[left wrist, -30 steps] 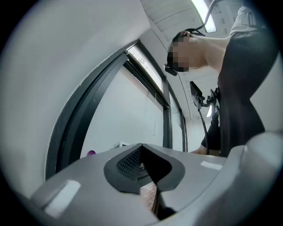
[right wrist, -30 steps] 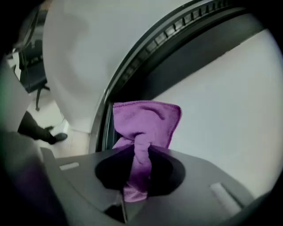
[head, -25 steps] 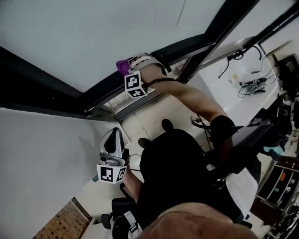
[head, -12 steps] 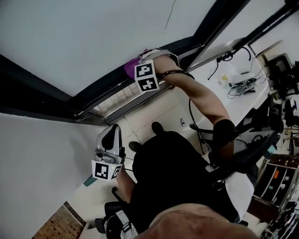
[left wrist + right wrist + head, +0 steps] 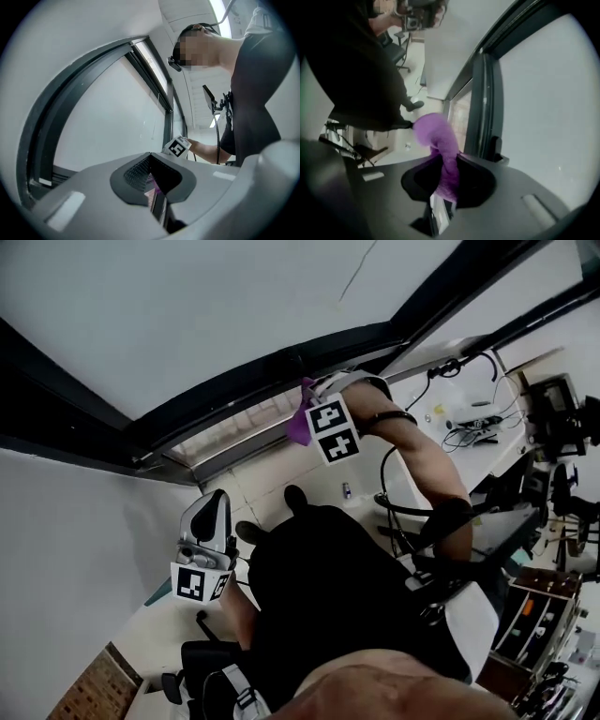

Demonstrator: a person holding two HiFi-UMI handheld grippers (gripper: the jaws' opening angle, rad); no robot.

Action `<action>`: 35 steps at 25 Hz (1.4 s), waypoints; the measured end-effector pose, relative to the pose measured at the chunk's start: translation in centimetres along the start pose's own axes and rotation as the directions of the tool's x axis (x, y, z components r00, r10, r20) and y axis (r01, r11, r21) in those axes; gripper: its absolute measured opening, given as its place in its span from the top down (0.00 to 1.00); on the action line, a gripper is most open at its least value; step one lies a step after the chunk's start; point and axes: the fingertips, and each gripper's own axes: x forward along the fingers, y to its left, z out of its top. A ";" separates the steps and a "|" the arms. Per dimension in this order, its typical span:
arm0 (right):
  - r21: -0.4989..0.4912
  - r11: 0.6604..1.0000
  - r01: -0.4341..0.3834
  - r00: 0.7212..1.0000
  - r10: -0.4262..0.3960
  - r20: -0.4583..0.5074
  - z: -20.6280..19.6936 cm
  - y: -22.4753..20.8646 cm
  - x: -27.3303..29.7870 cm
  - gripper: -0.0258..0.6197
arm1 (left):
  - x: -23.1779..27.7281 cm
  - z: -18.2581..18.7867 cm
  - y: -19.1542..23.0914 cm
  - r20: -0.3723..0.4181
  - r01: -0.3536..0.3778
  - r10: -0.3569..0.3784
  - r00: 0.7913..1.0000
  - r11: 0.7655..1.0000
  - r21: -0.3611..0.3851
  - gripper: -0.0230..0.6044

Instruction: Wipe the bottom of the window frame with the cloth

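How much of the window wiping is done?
Done: the purple cloth is pinched in the right claw. In hand: it's held right by the window frame's bottom rail; touching or not, I can't tell. Left: nothing shows how much rail is wiped. The left claw is shut, idle.

No legible text or labels

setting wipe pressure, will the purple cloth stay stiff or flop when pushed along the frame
Probably floppy: the purple cloth curls over beyond the right gripper pinching it. Likely to bunch against the window frame rather than slide flat.
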 end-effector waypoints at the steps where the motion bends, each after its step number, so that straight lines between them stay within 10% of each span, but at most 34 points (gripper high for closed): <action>1: 0.084 0.996 0.034 0.996 -0.041 0.085 -0.2 -0.7 -1.2 0.85 | -0.3 -0.1 0.5 -0.003 -0.017 0.017 1.000 1.000 -0.010 0.96; 3: 0.371 0.918 0.142 0.932 -0.250 0.261 -1.1 -6.7 -3.4 0.85 | -0.2 -0.3 1.0 -0.004 -0.028 0.028 1.000 0.999 -0.023 0.96; 5: 0.635 0.755 0.161 0.833 -0.449 0.323 -3.1 -13.5 -3.5 0.85 | 0.9 -0.1 0.4 -0.005 -0.003 0.003 1.000 1.000 -0.017 0.96; 8: 0.778 0.626 0.052 0.789 -0.504 0.353 -5.2 -17.5 0.2 0.85 | 3.4 0.1 -1.8 -0.018 0.059 -0.059 0.998 0.998 0.009 0.96; 10: 0.747 0.663 -0.048 0.772 -0.450 0.449 -5.1 -15.7 0.7 0.85 | 4.6 -0.2 -3.0 -0.037 0.086 -0.085 0.996 0.996 0.026 0.96; 13: 0.459 0.868 -0.191 0.743 -0.178 0.645 -3.2 -5.7 -2.4 0.85 | 5.6 -1.1 -3.4 -0.067 0.077 -0.076 0.995 0.997 0.022 0.96; 15: 0.323 0.921 -0.217 0.734 -0.064 0.676 -3.2 0.2 -2.9 0.85 | 5.8 -1.8 -3.2 -0.085 0.048 -0.048 0.995 0.999 0.001 0.96; 17: 0.445 0.880 -0.167 0.717 -0.202 0.668 -5.4 -0.3 -2.3 0.85 | 6.0 -2.4 -3.2 -0.109 0.032 -0.033 0.993 0.999 -0.018 0.96; 20: 0.743 0.669 -0.011 0.639 -0.567 0.519 -10.6 -8.4 -1.7 0.85 | 7.6 -2.8 -4.3 -0.132 0.046 -0.047 0.990 0.999 -0.009 0.96; 22: 0.790 0.597 0.139 0.642 -0.662 0.387 -12.2 -12.8 0.7 0.85 | 9.1 -2.7 -5.5 -0.133 0.066 -0.065 0.989 0.998 0.006 0.96; 27: 0.475 0.792 0.384 0.656 -0.596 0.463 -7.2 -10.4 4.0 0.85 | 11.8 -2.9 -8.2 -0.152 0.091 -0.085 0.985 0.995 0.033 0.96; 29: 0.388 0.885 0.255 0.635 -0.456 0.623 -5.6 -4.5 3.2 0.85 | 12.1 -3.4 -8.3 -0.170 0.077 -0.070 0.983 0.996 0.034 0.96; 31: 0.431 0.902 0.011 0.503 -0.378 0.777 -4.2 0.2 2.8 0.85 | 12.3 -4.3 -8.2 -0.188 0.051 -0.046 0.981 0.999 0.021 0.96; 33: 0.623 0.759 -0.190 0.356 -0.538 0.764 -3.5 -0.3 3.2 0.85 | 12.8 -5.1 -8.2 -0.201 0.034 -0.033 0.979 0.999 0.001 0.96; 35: 0.785 0.536 -0.312 0.300 -0.728 0.616 -4.2 -3.4 3.9 0.85 | 14.0 -5.5 -9.0 -0.208 0.041 -0.042 0.977 0.999 -0.011 0.96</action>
